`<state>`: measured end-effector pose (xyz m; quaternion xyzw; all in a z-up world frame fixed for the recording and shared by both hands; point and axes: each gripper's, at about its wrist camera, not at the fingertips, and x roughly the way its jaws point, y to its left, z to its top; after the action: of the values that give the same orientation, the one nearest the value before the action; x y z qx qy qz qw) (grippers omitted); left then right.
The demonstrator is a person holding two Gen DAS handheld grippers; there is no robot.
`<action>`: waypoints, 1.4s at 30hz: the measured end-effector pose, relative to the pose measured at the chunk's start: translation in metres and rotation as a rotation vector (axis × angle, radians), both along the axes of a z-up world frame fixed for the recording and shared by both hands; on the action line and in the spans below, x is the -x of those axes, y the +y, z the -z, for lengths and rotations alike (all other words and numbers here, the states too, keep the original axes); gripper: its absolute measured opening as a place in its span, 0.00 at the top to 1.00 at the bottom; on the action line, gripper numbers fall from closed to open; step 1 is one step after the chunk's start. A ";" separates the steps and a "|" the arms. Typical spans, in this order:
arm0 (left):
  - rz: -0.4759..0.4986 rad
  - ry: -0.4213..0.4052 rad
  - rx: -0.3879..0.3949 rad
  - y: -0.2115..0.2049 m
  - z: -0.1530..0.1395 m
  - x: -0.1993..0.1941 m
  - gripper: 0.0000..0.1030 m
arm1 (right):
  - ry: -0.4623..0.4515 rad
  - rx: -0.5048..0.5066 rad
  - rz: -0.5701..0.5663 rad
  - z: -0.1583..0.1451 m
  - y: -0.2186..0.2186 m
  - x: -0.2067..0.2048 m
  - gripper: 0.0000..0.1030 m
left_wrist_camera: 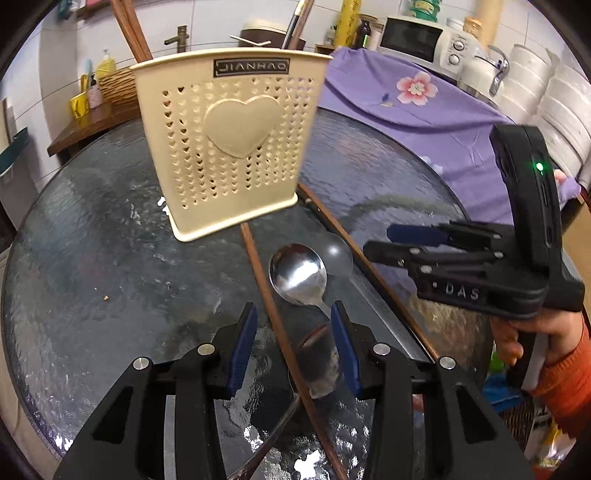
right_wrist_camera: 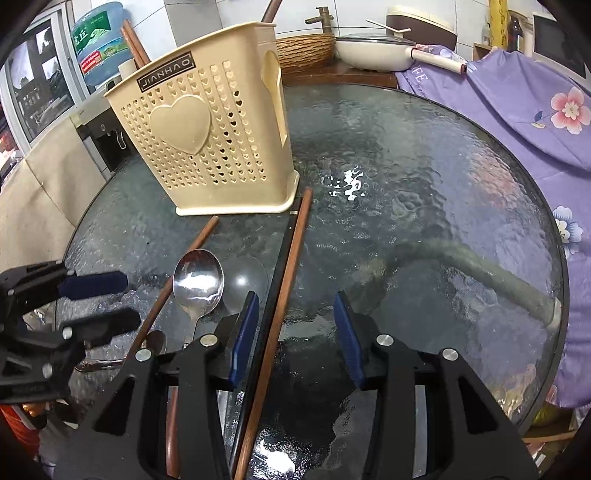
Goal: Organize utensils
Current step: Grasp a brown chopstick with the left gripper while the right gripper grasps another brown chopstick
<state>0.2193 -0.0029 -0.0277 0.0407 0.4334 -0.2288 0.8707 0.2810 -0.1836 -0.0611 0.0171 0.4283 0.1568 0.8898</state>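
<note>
Round glass desk (left_wrist_camera: 92, 258), textured, dark. Cream perforated utensil holder (left_wrist_camera: 229, 144), upright near far edge, heart relief on front, brown chopsticks (left_wrist_camera: 131, 29) standing inside.

Steel spoon (left_wrist_camera: 299, 273), bowl up, lying flat in front of holder; handle running back toward left claw (left_wrist_camera: 293, 332). Single brown chopstick (left_wrist_camera: 273, 317) just left of spoon, passing between left claw's blue pads. Dark second spoon bowl (left_wrist_camera: 317, 363) under same claw, blurred.

Pair of chopsticks (right_wrist_camera: 284, 273), one dark, one brown, side by side, tips almost at holder's base, right of spoon.

Left claw: apart, low over desk, clamped on nothing. Right claw (right_wrist_camera: 295, 336): apart, straddling chopstick pair, pads not pressing. Orange sleeve (left_wrist_camera: 565, 380) behind right claw's handle.

Purple floral cloth (right_wrist_camera: 517, 110) at desk's right.
</note>
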 end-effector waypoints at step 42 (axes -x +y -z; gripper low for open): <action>-0.115 0.053 -0.149 -0.026 0.028 -0.080 0.82 | 0.053 0.129 0.017 0.005 0.029 -0.072 0.82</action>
<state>0.2994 -0.0293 -0.0557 0.0741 0.4736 -0.1466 0.8653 0.3534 -0.1551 -0.0663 -0.0322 0.4607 0.1207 0.8787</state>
